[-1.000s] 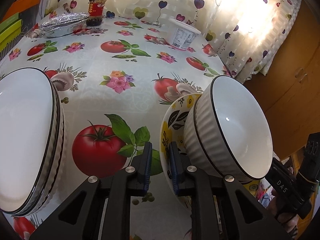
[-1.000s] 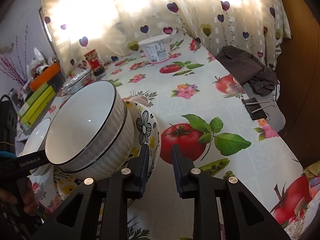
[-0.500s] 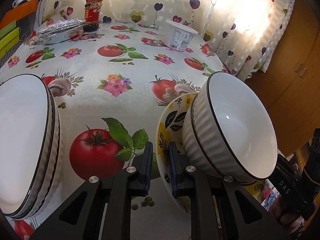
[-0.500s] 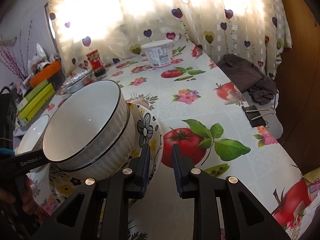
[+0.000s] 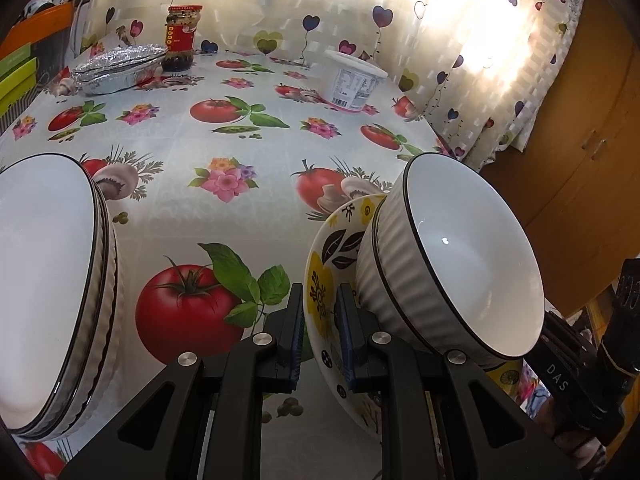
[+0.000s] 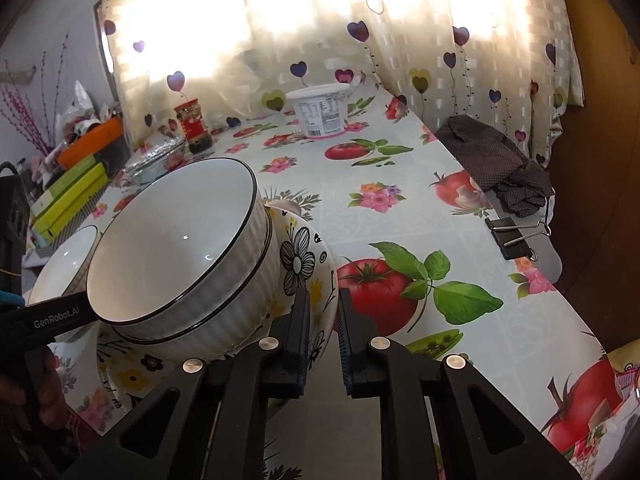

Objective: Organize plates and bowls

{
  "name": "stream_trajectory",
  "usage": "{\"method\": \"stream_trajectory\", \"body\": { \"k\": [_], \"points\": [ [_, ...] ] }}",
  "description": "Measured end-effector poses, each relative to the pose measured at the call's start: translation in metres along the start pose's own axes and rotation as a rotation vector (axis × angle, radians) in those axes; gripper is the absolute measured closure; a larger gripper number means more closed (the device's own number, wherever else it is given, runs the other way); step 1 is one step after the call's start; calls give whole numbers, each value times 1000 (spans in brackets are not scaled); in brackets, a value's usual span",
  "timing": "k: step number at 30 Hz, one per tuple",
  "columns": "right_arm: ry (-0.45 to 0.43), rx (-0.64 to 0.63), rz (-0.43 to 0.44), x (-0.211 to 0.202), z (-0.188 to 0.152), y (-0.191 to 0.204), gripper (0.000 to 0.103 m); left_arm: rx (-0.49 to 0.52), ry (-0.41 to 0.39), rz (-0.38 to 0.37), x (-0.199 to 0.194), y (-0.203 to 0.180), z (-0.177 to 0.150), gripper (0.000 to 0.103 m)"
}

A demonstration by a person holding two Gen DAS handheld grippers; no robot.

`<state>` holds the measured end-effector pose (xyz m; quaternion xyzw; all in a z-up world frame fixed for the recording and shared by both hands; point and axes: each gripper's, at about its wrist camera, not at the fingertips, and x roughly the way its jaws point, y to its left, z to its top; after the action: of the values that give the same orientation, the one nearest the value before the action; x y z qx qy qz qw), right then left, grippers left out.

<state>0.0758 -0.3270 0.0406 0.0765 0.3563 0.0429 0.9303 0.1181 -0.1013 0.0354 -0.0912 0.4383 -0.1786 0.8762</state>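
The right gripper (image 6: pixel 323 320) has just been closing, and its two fingers now pinch the rim of the flowered plate (image 6: pixel 320 276), low in the middle of the right wrist view. In the earlier picture of this view that rim stood between the fingers with more room. The left gripper (image 5: pixel 318 320) was closed on the opposite rim of the same plate (image 5: pixel 320 284) a second ago and holds it the same way now; this is seen low in the middle of the left wrist view. So both grippers grip one plate from two sides.

On this plate stand two white ribbed bowls (image 6: pixel 180 256), one nested inside the other, left of centre in the right wrist view and at the right in the left wrist view. A second pile of white bowls (image 5: pixel 52 288) fills the left edge of the left wrist view.

I judge that the plate with its bowls is now ready to be lifted from the tablecloth (image 5: pixel 248 200). The load is heavy and sits high, so the two hands should rise together and keep the plate level.
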Motion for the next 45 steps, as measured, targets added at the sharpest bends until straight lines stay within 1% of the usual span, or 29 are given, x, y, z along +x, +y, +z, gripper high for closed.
{"method": "stream_trajectory", "body": {
  "k": [8,14,34,45],
  "points": [
    [11,20,4,1,-1,-2,90,3,-4,6,1,-2,-1,88],
    [19,32,13,1,0,-3,89,6,16,3,5,-2,-2,89],
    [12,42,10,1,1,0,90,2,3,7,2,-3,-2,90],
    [-2,49,37,0,1,3,90,-8,-11,13,-3,3,-2,89]
  ]
}}
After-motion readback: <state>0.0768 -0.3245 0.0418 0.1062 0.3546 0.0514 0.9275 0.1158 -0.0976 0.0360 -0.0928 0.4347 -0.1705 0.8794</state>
